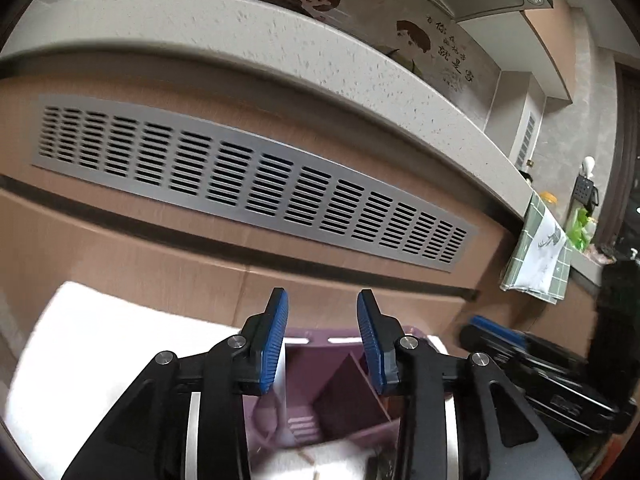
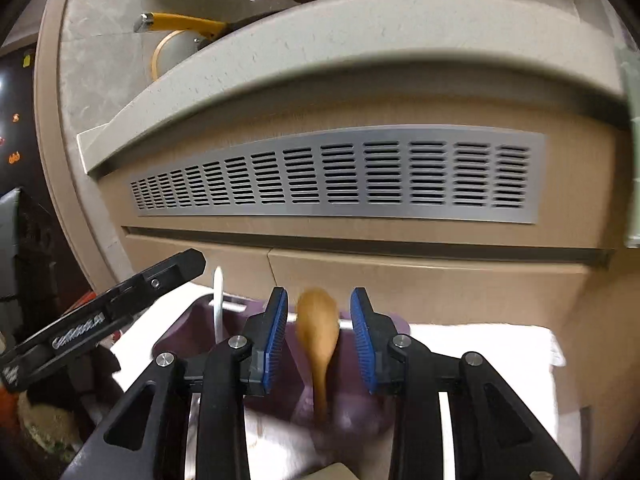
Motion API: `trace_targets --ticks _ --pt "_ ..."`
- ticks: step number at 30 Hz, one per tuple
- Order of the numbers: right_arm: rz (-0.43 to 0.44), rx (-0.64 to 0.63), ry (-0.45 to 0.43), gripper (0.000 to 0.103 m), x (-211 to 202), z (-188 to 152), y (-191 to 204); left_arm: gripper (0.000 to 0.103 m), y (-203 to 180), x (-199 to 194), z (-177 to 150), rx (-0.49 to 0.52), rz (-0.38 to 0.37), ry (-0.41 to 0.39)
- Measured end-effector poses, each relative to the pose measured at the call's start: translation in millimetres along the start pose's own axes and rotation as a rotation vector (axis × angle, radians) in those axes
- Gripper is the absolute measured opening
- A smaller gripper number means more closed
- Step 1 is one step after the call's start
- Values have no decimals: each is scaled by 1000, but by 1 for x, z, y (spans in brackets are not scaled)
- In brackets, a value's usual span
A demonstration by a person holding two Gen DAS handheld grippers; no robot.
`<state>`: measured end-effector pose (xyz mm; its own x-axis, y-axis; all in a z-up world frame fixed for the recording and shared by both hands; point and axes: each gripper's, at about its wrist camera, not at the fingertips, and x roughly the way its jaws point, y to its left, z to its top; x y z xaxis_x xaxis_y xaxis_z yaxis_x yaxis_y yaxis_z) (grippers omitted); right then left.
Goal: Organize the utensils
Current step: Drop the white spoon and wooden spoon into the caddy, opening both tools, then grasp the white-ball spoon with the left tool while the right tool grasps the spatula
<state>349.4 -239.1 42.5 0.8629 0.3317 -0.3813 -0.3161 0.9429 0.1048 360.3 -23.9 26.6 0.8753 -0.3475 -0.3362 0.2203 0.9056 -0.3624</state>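
The left gripper (image 1: 322, 338) is seen with its blue fingers (image 1: 274, 344) spread wide and nothing between them. Below and just past them a purple holder (image 1: 344, 396) stands on a white cloth (image 1: 100, 344); a slanted divider splits its inside into compartments. At the right edge of the left wrist view the black body of the other gripper is seen beside the holder.

The right gripper (image 2: 319, 338) is likewise held with its fingers (image 2: 362, 344) wide apart. A wooden spoon (image 2: 318, 332) is seen in the gap between them, bowl up and handle down into the holder (image 2: 188, 336), blurred, and touched by neither pad. A white utensil (image 2: 218, 304) stands upright in the holder's left part; which compartment holds each cannot be told. The cloth (image 2: 500, 344) is spread under the holder on the surface.

Behind the holder a cabinet front (image 2: 440, 280) carries a long metal vent grille (image 2: 340, 174), topped by a speckled counter edge (image 2: 320, 52). A yellow-handled pan (image 2: 180, 24) sits on that counter, and a green checked towel (image 1: 536, 256) hangs over its far end.
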Motion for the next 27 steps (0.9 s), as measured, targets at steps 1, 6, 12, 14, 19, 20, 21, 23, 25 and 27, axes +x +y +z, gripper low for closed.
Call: trace_targets --ticks 1,6,12,14,19,20,21,23,25,27 --pt "-11 -18 -2 32 -10 -5 3 37 0 -8 0 6 30 5" --pt "-67 -66 155 32 -30 -54 17 38 3 -52 -11 -23 66 15" --pt "-80 68 364 32 12 -116 1 38 2 -80 -46 38 110 99" --pt "-106 71 359 32 20 -121 2 38 8 -89 -60 39 132 130" --pt "-187 109 344 32 40 -117 -2 37 24 -105 -90 15 161 212" --pt "-198 124 355 32 44 -118 -5 38 26 -108 -96 12 163 228" --pt "-205 138 369 32 46 -119 -7 38 28 -110 -101 9 166 241" --pt "-207 134 376 32 42 -122 -7 38 34 -113 -107 0 171 260" --pt "-190 122 392 32 34 -126 -4 38 41 -112 -113 -18 178 282" --pt "-173 109 411 32 24 -131 0 38 47 -109 -116 -40 181 298"
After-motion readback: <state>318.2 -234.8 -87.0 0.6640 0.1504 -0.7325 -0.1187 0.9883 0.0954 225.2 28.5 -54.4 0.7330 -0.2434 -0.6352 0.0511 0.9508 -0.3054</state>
